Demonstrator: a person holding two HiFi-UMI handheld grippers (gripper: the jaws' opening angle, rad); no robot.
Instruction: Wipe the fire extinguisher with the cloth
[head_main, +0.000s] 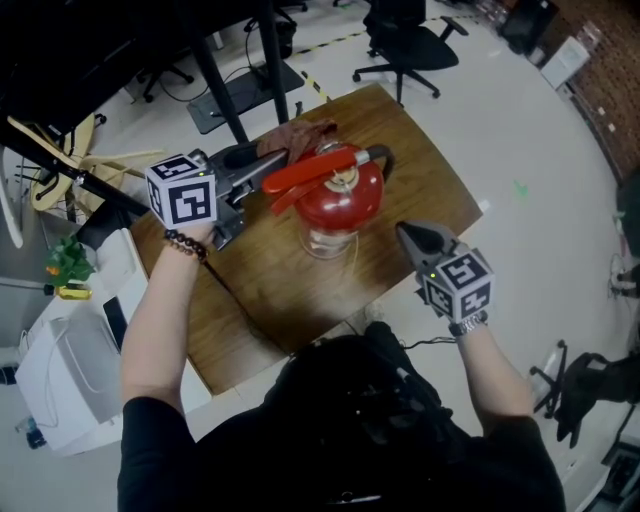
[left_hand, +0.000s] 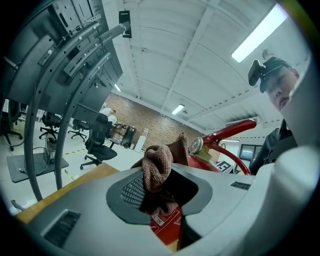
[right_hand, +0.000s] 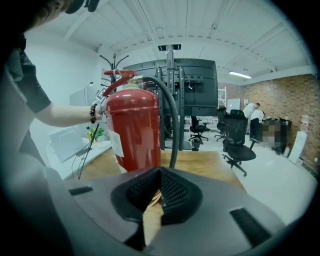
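Note:
A red fire extinguisher (head_main: 335, 200) stands upright on the wooden table (head_main: 270, 280), with a red lever on top and a black hose (right_hand: 172, 120) down its side. My left gripper (head_main: 262, 165) is shut on a brown cloth (head_main: 305, 138), which it holds against the extinguisher's upper part. In the left gripper view the cloth (left_hand: 157, 167) bunches between the jaws, and the extinguisher's (left_hand: 220, 147) valve and gauge sit just behind it. My right gripper (head_main: 412, 238) hovers to the right of the extinguisher, shut and holding nothing. The red cylinder (right_hand: 132, 130) fills the right gripper view a little ahead of the jaws.
A tall black monitor stand (head_main: 240, 70) rises behind the table. Black office chairs (head_main: 405, 45) stand on the floor beyond the far corner. A white cabinet (head_main: 70, 360) with cables sits to the table's left, and a small green plant (head_main: 65, 262) beside it.

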